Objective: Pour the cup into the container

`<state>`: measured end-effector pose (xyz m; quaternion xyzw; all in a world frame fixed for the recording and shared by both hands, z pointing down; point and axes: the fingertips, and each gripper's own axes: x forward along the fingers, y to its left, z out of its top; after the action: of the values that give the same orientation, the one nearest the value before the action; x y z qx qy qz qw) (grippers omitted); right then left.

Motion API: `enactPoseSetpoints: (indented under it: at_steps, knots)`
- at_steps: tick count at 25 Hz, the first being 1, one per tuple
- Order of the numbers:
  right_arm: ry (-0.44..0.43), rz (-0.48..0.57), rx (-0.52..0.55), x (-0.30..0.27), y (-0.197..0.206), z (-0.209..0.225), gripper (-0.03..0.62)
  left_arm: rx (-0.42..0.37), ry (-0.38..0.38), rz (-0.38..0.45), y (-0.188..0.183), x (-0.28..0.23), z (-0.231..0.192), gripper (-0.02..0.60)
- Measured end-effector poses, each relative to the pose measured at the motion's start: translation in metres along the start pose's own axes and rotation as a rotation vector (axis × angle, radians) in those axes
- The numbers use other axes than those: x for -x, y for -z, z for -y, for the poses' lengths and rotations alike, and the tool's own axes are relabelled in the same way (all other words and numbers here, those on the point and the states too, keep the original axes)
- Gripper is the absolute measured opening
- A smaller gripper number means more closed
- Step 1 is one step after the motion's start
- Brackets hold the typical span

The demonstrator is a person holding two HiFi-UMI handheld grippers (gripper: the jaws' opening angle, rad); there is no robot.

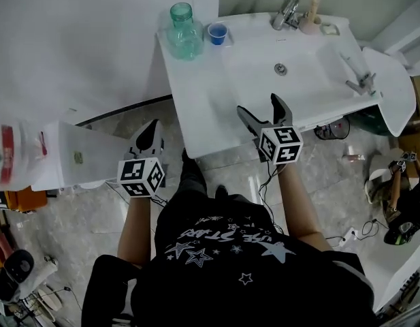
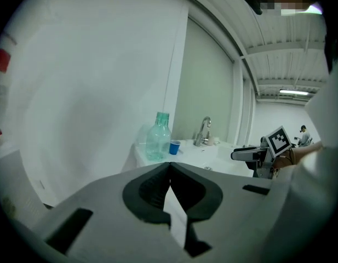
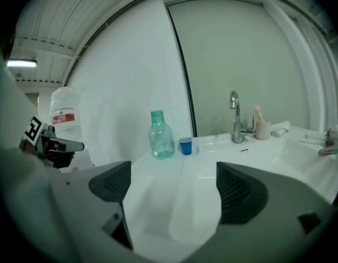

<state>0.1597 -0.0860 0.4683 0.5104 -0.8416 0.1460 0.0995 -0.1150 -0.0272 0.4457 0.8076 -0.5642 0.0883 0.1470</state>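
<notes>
As the cup (image 1: 217, 33) stands ahead beside the container (image 1: 183, 31), the wide-open right gripper (image 1: 257, 105) is nearer. The left gripper (image 1: 153, 125) is closed, empty.

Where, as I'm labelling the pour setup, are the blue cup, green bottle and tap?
blue cup (image 1: 217, 33), head view, on its open top.
green bottle (image 1: 184, 38), head view, on its body.
tap (image 1: 286, 11), head view, on its spout.
</notes>
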Motion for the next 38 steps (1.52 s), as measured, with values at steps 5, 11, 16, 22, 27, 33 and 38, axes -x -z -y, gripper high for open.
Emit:
enactPoseSetpoints:
  at_steps: [5, 11, 16, 22, 27, 33, 38]
  knots:
    - [0.022, 0.005, 0.026, -0.061, -0.029, 0.016, 0.486, -0.025, 0.027, 0.014, -0.027, -0.052, -0.042, 0.009]
    - [0.051, -0.012, 0.058, -0.128, -0.055, 0.035, 0.481, -0.012, 0.035, -0.004, -0.046, -0.097, -0.094, 0.009]
    - [0.058, -0.022, 0.096, -0.165, -0.067, 0.042, 0.46, 0.011, 0.057, -0.013, -0.053, -0.13, -0.118, 0.009]
    - [0.041, -0.089, 0.181, -0.213, -0.063, 0.043, 0.44, 0.025, 0.088, -0.023, -0.057, -0.164, -0.141, 0.009]
    - [0.041, -0.146, 0.212, -0.249, -0.05, 0.043, 0.431, 0.064, 0.106, -0.048, -0.054, -0.183, -0.158, 0.009]
    - [0.045, -0.189, 0.198, -0.273, -0.025, 0.05, 0.422, 0.087, 0.094, -0.065, -0.049, -0.194, -0.164, 0.009]
    - [0.006, -0.174, 0.221, -0.29, -0.021, 0.062, 0.404, 0.082, 0.035, -0.074, -0.043, -0.194, -0.157, 0.009]
